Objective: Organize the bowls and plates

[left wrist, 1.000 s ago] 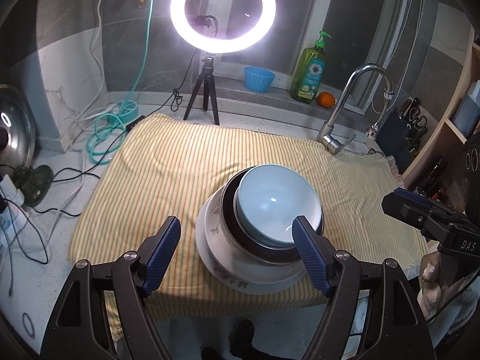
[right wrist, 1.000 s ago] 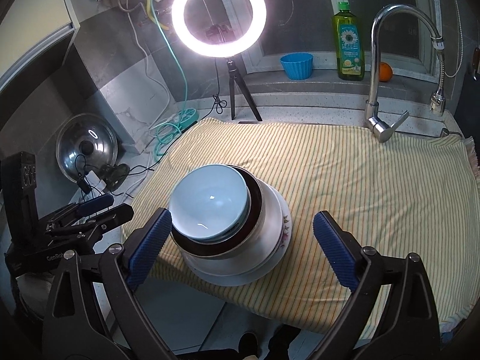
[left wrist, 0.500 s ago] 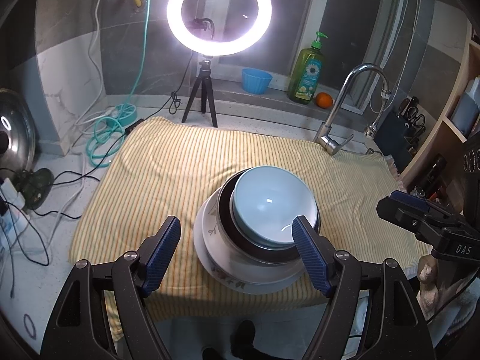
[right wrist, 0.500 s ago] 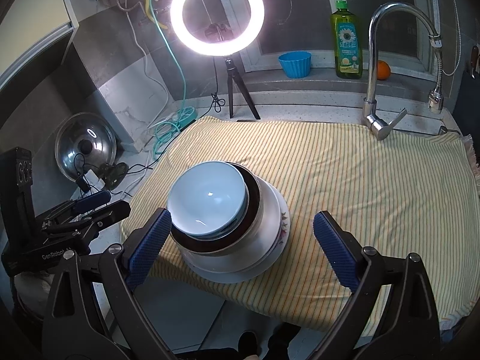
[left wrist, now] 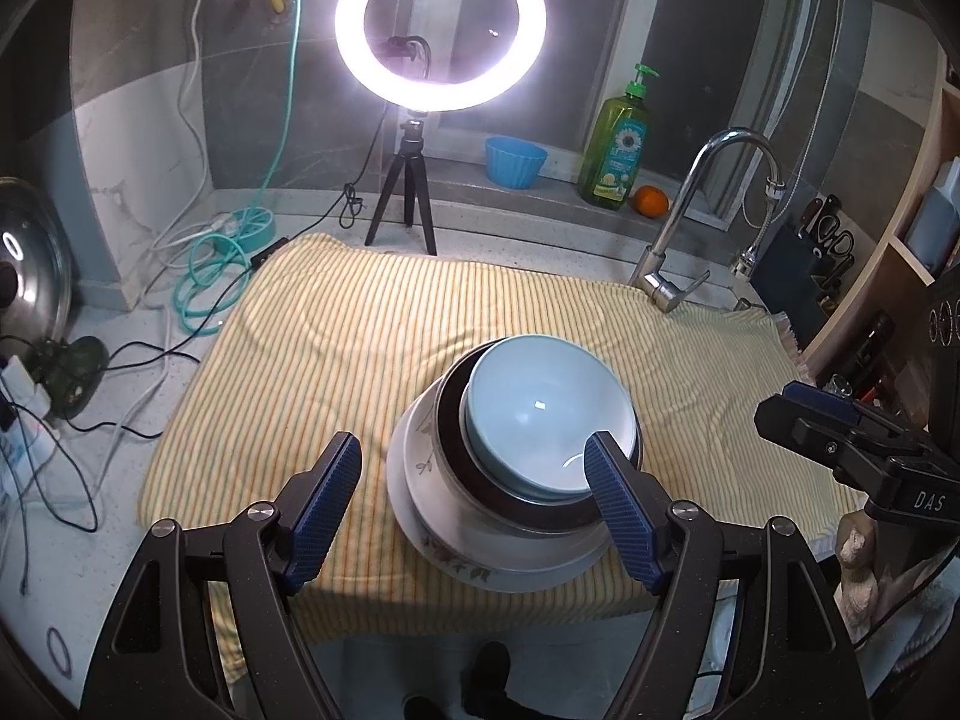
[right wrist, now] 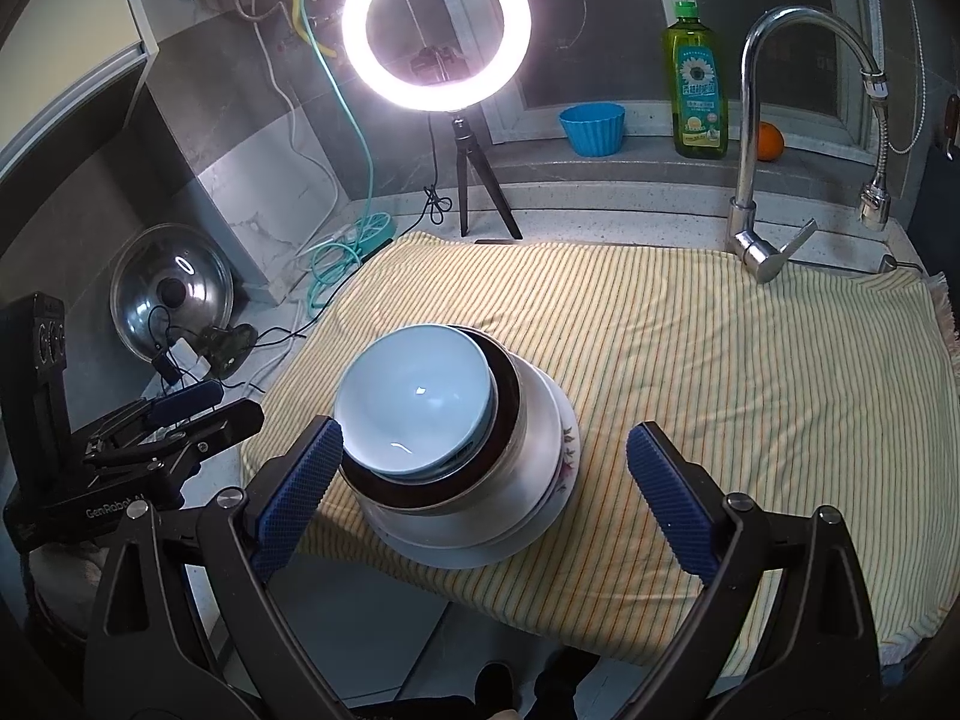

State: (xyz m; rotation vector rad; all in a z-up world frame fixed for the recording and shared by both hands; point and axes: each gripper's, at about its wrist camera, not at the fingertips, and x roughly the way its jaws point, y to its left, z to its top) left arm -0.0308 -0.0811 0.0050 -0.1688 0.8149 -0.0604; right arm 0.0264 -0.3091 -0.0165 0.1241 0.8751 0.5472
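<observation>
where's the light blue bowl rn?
The light blue bowl tops the dish stack, nested in a dark-rimmed bowl over a floral plate, near the front edge of the striped cloth, low centre in both wrist views.

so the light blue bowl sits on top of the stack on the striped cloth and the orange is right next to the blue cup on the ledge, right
Not quite. The orange sits beside the green soap bottle, which stands between it and the blue cup; the right wrist view shows this. The light blue bowl does top the stack on the striped cloth.

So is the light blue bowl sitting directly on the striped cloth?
No, the light blue bowl is nested on top of a stack of dishes, which rests on the striped cloth.
</observation>
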